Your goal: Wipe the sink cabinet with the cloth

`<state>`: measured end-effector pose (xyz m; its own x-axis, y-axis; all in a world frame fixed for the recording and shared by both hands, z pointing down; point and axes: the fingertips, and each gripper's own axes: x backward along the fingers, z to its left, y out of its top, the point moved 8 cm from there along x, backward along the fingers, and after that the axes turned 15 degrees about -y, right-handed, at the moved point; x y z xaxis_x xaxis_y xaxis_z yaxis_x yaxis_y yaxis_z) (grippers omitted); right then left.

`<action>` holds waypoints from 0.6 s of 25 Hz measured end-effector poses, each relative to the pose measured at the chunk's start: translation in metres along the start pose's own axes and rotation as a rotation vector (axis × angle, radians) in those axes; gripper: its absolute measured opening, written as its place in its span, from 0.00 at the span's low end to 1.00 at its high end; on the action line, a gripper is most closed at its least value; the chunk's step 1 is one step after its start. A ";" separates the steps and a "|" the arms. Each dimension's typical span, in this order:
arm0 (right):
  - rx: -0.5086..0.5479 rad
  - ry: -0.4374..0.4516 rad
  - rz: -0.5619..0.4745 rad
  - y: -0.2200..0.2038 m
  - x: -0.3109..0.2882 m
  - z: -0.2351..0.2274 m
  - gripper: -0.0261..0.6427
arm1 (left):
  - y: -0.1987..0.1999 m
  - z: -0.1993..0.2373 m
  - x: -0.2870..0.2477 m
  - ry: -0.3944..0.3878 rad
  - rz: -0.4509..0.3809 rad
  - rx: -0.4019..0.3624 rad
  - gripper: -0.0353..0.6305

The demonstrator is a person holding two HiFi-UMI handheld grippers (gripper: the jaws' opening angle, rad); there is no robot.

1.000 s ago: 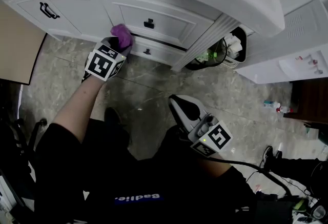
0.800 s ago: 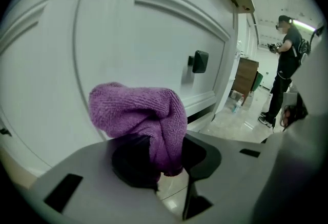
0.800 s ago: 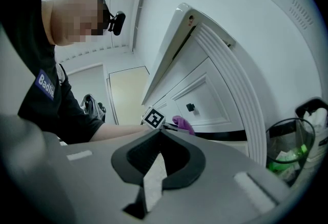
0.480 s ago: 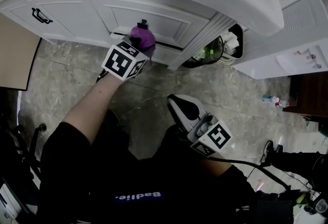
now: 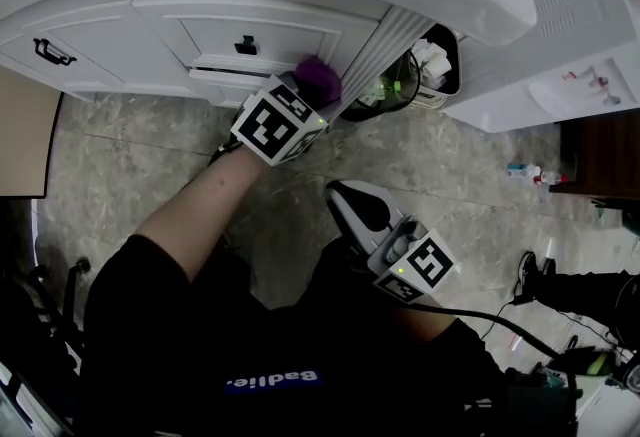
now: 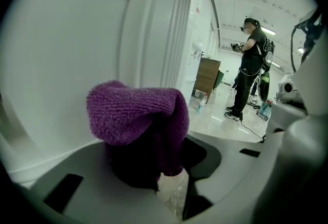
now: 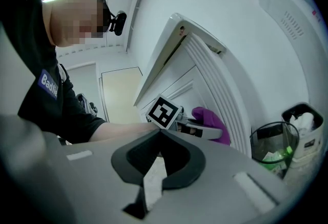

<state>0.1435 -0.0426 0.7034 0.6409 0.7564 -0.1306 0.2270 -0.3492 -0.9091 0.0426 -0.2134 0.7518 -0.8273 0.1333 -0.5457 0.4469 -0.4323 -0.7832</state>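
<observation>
Cloth [image 5: 318, 77] is purple and fluffy. The left gripper [image 5: 300, 97] has its jaws pinching it tight, so a soft lump sticks out past the tips. The lump is pressed on the front of the white cabinet [image 5: 120, 43]. It sits low down at the person's right end of that front, right beside the cabinet's ribbed post [image 5: 385, 40] and a little to the right of the small black handle [image 5: 245, 45]. In the left gripper view the cloth touches the flat white panel next to the post. The right gripper [image 5: 352, 203] is doing no job. It hangs well away from the cabinet, over the floor [image 5: 150, 145] near the person's legs, with its jaws pressed together and nothing between them. I think the wiping is under way and not just starting, because the cloth is on the cabinet and sits at one end of the front. I cannot say which parts are clean, since the white paint looks the same all over and no wet marks or dirt show. My guess is that the post, the doors at the other end of the cabinet and its top may be left to wipe. A bin [image 5: 405, 90] stands just past the cabinet's right end, close to the cloth, so the gripper could bump it.
</observation>
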 end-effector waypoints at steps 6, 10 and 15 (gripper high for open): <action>0.030 0.009 0.034 -0.003 -0.010 0.004 0.04 | 0.009 -0.009 0.016 -0.042 -0.054 -0.046 0.22; 0.007 -0.013 0.051 0.003 -0.025 0.016 0.04 | 0.014 -0.014 0.045 -0.087 -0.113 -0.077 0.22; 0.002 -0.045 0.077 0.042 -0.043 0.040 0.04 | 0.025 -0.022 0.098 -0.129 -0.173 -0.055 0.22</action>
<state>0.0958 -0.0679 0.6548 0.6225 0.7518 -0.2175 0.1767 -0.4057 -0.8968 -0.0198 -0.1914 0.6719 -0.9282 0.0846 -0.3622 0.3097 -0.3634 -0.8786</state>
